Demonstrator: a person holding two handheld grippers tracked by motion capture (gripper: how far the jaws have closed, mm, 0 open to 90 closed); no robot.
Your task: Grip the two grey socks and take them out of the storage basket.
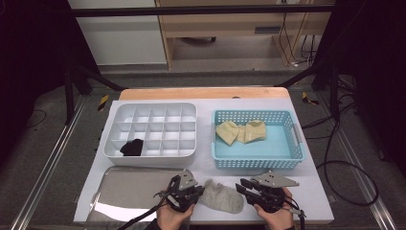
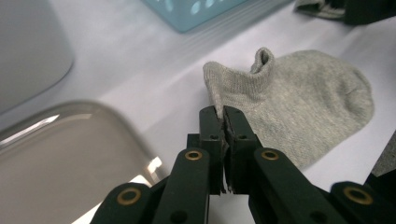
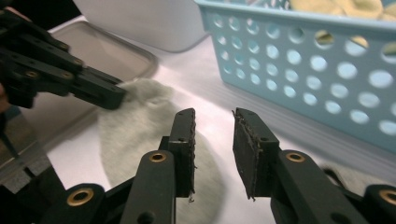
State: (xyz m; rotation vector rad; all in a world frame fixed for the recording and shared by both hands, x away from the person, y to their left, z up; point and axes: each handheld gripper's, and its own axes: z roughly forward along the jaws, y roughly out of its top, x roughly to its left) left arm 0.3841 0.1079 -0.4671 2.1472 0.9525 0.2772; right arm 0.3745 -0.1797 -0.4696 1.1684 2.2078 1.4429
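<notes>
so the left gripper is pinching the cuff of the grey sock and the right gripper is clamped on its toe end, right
Not quite. The left gripper does pinch the grey sock at its cuff, but the right gripper is not clamped on it: the right gripper view shows its jaws apart with nothing between them, above the sock.

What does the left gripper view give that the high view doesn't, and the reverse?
Left gripper view: left gripper jaws pinched shut on the grey sock at its cuff edge. High view: black sock in the white divided tray, yellow socks in the blue basket. Both: grey sock, metal tray, basket.
</notes>
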